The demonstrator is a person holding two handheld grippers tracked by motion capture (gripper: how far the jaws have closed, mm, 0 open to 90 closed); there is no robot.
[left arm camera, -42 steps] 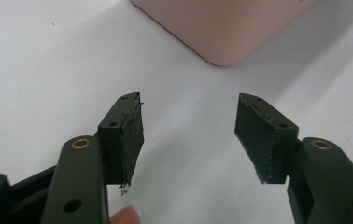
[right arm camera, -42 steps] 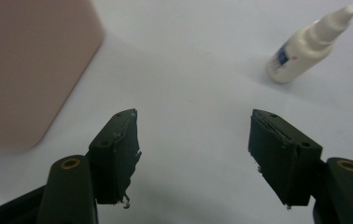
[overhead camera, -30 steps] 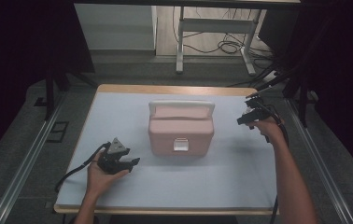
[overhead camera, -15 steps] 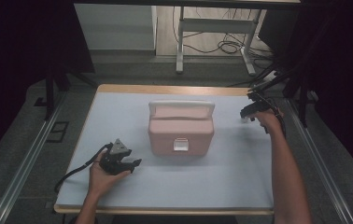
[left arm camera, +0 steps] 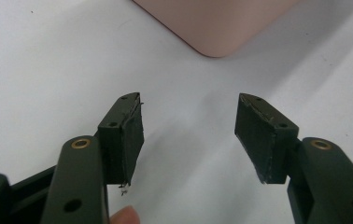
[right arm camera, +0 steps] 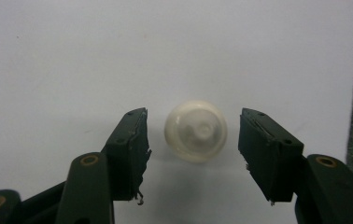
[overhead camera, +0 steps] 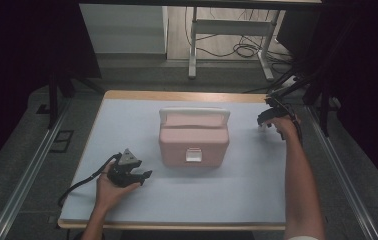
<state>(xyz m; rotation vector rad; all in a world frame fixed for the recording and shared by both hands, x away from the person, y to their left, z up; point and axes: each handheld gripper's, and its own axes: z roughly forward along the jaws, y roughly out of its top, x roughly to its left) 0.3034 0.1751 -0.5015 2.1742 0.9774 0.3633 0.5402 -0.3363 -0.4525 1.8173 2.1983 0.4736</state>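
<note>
Item: small white round cap [right arm camera: 196,130] — lay on the table's white mat [right arm camera: 72,56], between the spread jaws of the right gripper [right arm camera: 193,140], untouched. The jaws had just been closing — pads clear of it.

Pink box [overhead camera: 193,141] with white handle and white front latch, middle of table [overhead camera: 127,115]. Table top pale blue-white, wooden edge at far side. Grey floor beyond; metal desk legs [overhead camera: 193,45], loose cables [overhead camera: 242,49] behind.
</note>
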